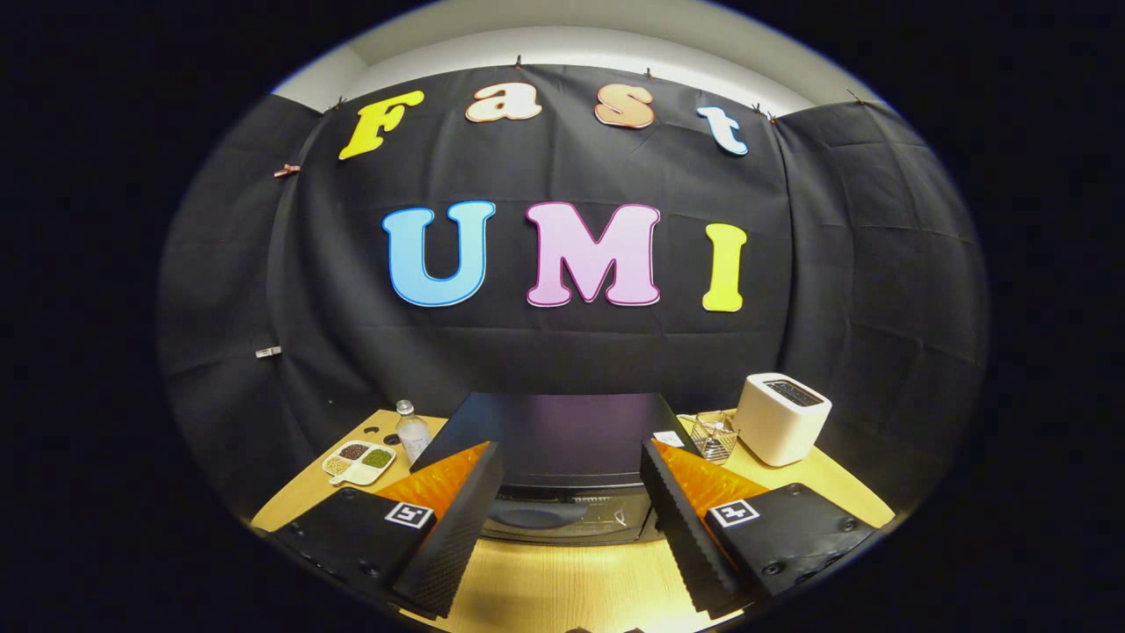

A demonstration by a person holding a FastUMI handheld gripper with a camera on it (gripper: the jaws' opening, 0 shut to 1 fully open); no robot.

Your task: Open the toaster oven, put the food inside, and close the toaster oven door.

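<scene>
Single fisheye cam rides on the gripper (571, 462), fingers spread apart, looking forward along them. It sits above the table (562, 576), close to the toaster oven (562, 444), level with its top, facing it head-on.

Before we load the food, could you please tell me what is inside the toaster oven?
The toaster oven door looks closed; its dark glass hides the inside. The hand-held gripper is open, fingers either side of it, touching nothing.

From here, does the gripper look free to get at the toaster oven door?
Probably yes. The gripper has its jaws open and empty, the toaster oven sits just ahead between them, and only bare table lies before its closed door.
</scene>
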